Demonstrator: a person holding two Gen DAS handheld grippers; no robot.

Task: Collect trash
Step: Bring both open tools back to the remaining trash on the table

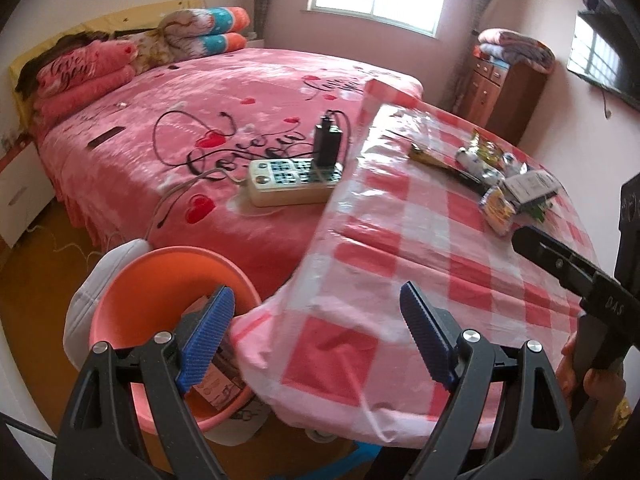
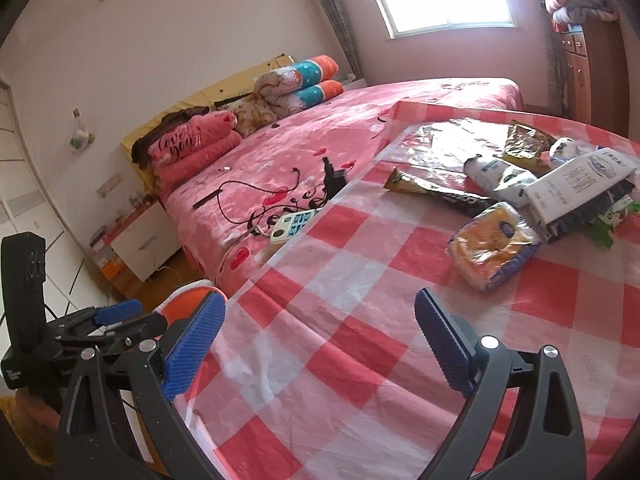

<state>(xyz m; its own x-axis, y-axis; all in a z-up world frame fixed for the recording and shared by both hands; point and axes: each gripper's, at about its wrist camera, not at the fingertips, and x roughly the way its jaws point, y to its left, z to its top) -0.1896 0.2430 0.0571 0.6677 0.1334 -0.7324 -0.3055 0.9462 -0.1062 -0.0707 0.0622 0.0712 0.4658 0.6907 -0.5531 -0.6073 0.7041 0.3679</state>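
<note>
While I held both tools low at the near edge of the table (image 2: 360, 360), my left gripper (image 1: 316, 340) stood wide open with nothing between its blue pads, and its left finger (image 1: 208, 332) hung over the orange bin (image 1: 132, 300). The bin stood on the floor just beside the table, and some printed paper or packet (image 1: 218, 380) lay already inside it; I could not tell what it was. My right gripper (image 2: 320, 344) was also wide open and empty, above the red and white checked cloth.

Further on the table, well apart from both grippers, the trash lay in one group. The nearest piece was a yellow snack bag (image 2: 494, 248). Behind it lay a white carton (image 2: 576, 184) on its side, a crumpled white and blue wrapper (image 2: 500, 178), a long dark and gold wrapper (image 2: 436, 192) and a gold foil bag (image 2: 524, 142). A green wrapper (image 2: 608, 224) showed from under the carton.

Beyond the table was the pink bed (image 1: 200, 112), with a power strip (image 1: 292, 180) near its edge and folded blankets (image 1: 204, 30) at the head.
</note>
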